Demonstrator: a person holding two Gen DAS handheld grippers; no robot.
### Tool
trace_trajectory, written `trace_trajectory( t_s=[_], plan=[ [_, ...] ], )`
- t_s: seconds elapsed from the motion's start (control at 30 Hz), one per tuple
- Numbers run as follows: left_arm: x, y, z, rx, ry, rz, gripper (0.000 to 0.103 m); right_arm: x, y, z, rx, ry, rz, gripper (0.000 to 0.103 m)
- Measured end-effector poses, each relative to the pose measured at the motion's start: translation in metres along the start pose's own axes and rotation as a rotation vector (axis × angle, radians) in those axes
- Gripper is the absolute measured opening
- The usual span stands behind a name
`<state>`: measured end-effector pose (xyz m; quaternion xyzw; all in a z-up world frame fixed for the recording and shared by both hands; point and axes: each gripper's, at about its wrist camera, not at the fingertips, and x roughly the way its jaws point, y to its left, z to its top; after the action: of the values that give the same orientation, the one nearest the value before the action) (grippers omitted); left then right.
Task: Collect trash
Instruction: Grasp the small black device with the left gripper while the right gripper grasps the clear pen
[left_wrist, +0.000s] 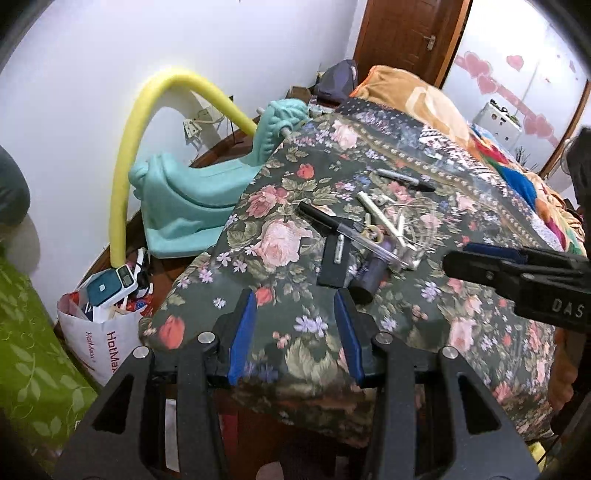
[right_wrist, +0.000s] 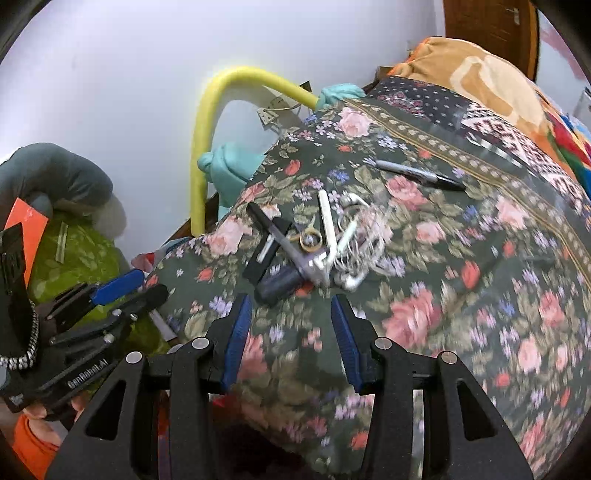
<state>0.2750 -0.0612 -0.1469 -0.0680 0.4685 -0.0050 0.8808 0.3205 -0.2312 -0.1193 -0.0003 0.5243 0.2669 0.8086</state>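
Note:
A heap of small items lies on the floral cloth (left_wrist: 303, 184): a black-capped clear pen (left_wrist: 343, 230), a black flat piece (left_wrist: 334, 260), a dark cylinder (left_wrist: 367, 277), white sticks (left_wrist: 373, 212), tangled clear wire (left_wrist: 417, 221) and a grey marker (left_wrist: 404, 179). The same heap shows in the right wrist view (right_wrist: 314, 247), with the marker (right_wrist: 417, 173) beyond it. My left gripper (left_wrist: 297, 299) is open and empty just short of the heap. My right gripper (right_wrist: 291, 304) is open and empty, also just short of it.
A white bag (left_wrist: 99, 321) of boxes stands on the floor at the left, by a yellow foam tube (left_wrist: 125, 147) and a teal plastic seat (left_wrist: 192, 192). Green bedding (left_wrist: 33, 354) lies far left. Blankets (left_wrist: 424, 99) pile up behind the cloth.

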Motion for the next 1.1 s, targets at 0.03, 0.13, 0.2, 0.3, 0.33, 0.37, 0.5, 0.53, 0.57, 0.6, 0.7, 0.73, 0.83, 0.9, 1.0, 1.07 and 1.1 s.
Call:
trace_trajectory(
  t_s=[0.03,0.13,0.2,0.3,0.33,0.37,0.5,0.53,0.57,0.6,0.7,0.73,0.83,0.9,1.0,1.07,1.1],
  plan=[
    [0.008,0.001,0.002,-0.012,0.009,0.005,0.043,0.007,0.000,0.004,-0.008,0.009,-0.002,0.041],
    [0.023,0.004,0.003,-0.020,0.032,0.002,0.043,0.033,0.004,0.018,-0.037,0.037,0.003,0.041],
    [0.036,0.006,0.006,-0.019,0.053,-0.001,0.043,0.048,0.005,0.025,-0.058,0.043,0.024,0.041],
    [0.046,0.011,0.008,-0.016,0.063,0.011,0.043,0.070,0.010,0.032,-0.117,0.070,0.019,0.027],
    [0.049,0.013,0.008,-0.020,0.065,0.009,0.043,0.075,0.010,0.033,-0.130,0.080,0.020,0.024],
    [0.051,0.015,0.008,-0.030,0.070,-0.001,0.043,0.079,0.011,0.034,-0.142,0.089,0.017,0.024],
    [0.056,0.019,0.006,-0.046,0.081,-0.025,0.043,0.086,0.014,0.031,-0.203,0.096,-0.002,0.022],
    [0.057,0.018,0.005,-0.040,0.086,-0.027,0.043,0.085,0.014,0.031,-0.218,0.088,-0.007,0.017],
    [0.059,0.017,0.005,-0.031,0.091,-0.026,0.043,0.085,0.015,0.030,-0.225,0.090,-0.002,0.012],
    [0.061,0.016,0.005,-0.019,0.098,-0.021,0.043,0.085,0.014,0.029,-0.223,0.100,0.006,0.012],
    [0.065,0.012,0.004,0.009,0.108,-0.004,0.043,0.086,0.018,0.028,-0.263,0.097,-0.013,0.011],
    [0.064,0.011,0.004,0.009,0.106,-0.010,0.043,0.087,0.018,0.028,-0.271,0.097,-0.015,0.011],
    [0.065,0.008,0.006,-0.002,0.114,-0.033,0.043,0.084,0.017,0.031,-0.255,0.100,-0.003,0.008],
    [0.066,0.006,0.009,0.002,0.116,-0.044,0.043,0.073,0.015,0.035,-0.232,0.063,0.001,0.008],
    [0.067,-0.002,0.015,0.024,0.121,-0.069,0.043,0.050,0.011,0.040,-0.193,-0.007,-0.002,0.008],
    [0.071,-0.007,0.021,0.036,0.124,-0.090,0.043,0.033,0.006,0.042,-0.161,-0.049,-0.006,0.008],
    [0.074,-0.010,0.024,0.045,0.125,-0.089,0.043,0.024,0.000,0.042,-0.139,-0.068,-0.016,0.008]
  ],
)
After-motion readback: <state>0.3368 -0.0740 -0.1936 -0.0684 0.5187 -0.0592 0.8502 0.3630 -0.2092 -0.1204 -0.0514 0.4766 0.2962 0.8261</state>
